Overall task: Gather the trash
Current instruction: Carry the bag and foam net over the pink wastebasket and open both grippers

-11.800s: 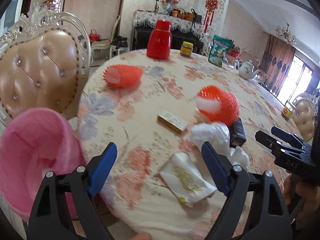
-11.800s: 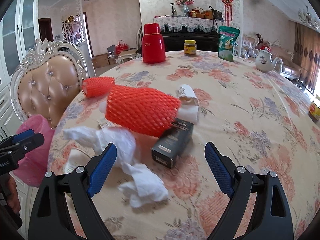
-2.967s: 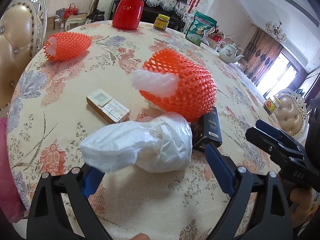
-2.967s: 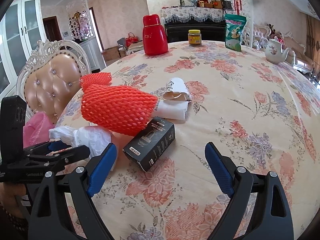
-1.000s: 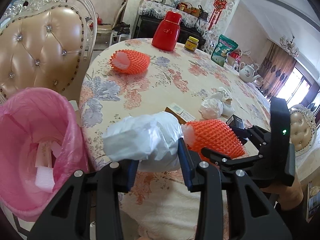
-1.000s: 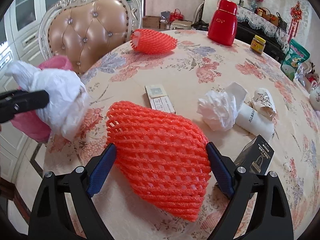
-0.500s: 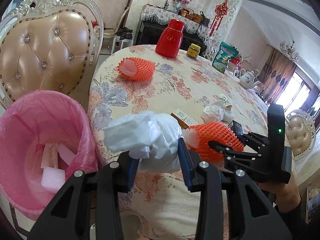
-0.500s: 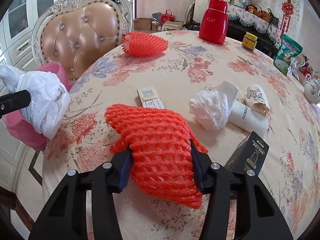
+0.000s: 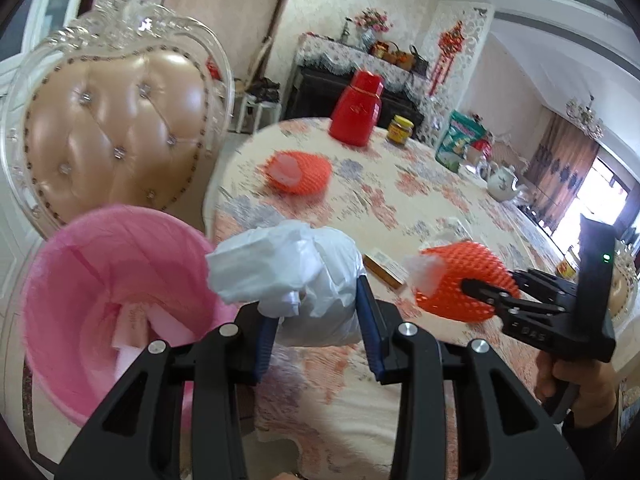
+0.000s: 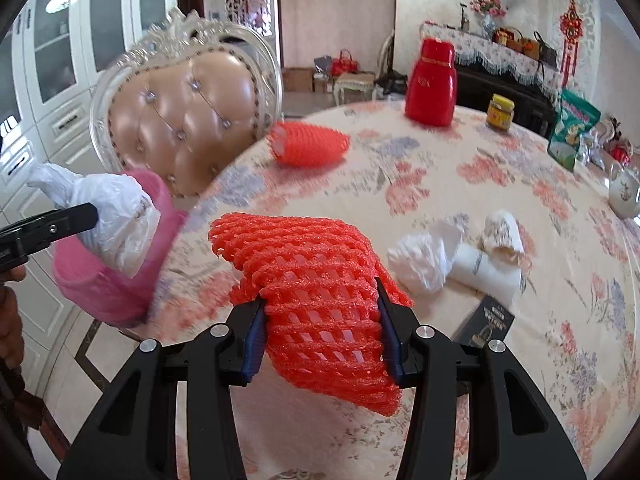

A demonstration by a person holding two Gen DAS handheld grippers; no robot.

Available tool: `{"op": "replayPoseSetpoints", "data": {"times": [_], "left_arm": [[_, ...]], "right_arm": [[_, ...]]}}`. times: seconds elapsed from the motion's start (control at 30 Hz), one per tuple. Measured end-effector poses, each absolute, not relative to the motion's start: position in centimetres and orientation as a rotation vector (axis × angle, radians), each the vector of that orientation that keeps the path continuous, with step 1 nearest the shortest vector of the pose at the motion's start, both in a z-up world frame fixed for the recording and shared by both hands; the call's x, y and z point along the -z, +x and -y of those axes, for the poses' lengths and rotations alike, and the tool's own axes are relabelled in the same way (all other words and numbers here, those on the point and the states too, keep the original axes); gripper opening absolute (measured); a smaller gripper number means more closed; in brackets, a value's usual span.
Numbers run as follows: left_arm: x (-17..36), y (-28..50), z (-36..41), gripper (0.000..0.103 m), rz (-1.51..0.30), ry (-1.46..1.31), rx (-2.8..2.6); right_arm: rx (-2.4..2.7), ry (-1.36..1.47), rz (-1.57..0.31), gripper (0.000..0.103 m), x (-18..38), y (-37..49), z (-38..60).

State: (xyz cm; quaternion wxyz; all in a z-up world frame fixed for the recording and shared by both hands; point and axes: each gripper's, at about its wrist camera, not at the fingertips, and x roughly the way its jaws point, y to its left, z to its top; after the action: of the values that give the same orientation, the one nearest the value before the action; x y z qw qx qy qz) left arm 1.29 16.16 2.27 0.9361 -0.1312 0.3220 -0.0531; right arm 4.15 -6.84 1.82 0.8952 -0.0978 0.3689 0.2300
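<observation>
My left gripper (image 9: pixel 316 320) is shut on a crumpled white plastic bag (image 9: pixel 296 272) and holds it at the table's edge, beside the rim of the pink-lined trash bin (image 9: pixel 100 280). The bag (image 10: pixel 108 216) and the bin (image 10: pixel 100 280) also show in the right wrist view. My right gripper (image 10: pixel 320 328) is shut on an orange foam net sleeve (image 10: pixel 320 292), lifted above the table; the sleeve shows in the left wrist view (image 9: pixel 464 280). A second orange net (image 10: pixel 308 144) lies further back on the table.
On the floral tablecloth (image 10: pixel 460 184) lie a crumpled tissue (image 10: pixel 420 256), a rolled paper cup (image 10: pixel 496 248), a black box (image 10: pixel 488 320) and a small carton (image 9: pixel 384 268). A red thermos (image 10: pixel 432 80), a jar, a green bag and a teapot stand behind. A padded chair (image 9: pixel 112 132) stands behind the bin.
Both grippers have lifted and swung left toward the bin. The white bag is now next to the bin's rim, and the net sleeve is clear of the table.
</observation>
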Motion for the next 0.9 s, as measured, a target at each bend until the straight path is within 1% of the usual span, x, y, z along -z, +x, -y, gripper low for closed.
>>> {"op": "replayPoseSetpoints", "data": {"times": [0.2,0.47,0.9], "left_arm": [[-4.5,-0.6,-19.8,0.036,-0.601,-0.267,0.015],[-5.9,-2.6,-23.5,0.036,-0.563,-0.249,-0.099],[-5.9,-5.3,-28.5,0.036,-0.554,-0.269,-0.217]], "right_arm": [[-0.521,-0.193,-0.716,0.046,-4.0,3.7,4.9],[-0.599,-0.173,-0.680,0.046,-5.7,3.7,1.0],[-0.738,-0.165,-0.701,0.046,-5.4,4.0,-7.8]]}}
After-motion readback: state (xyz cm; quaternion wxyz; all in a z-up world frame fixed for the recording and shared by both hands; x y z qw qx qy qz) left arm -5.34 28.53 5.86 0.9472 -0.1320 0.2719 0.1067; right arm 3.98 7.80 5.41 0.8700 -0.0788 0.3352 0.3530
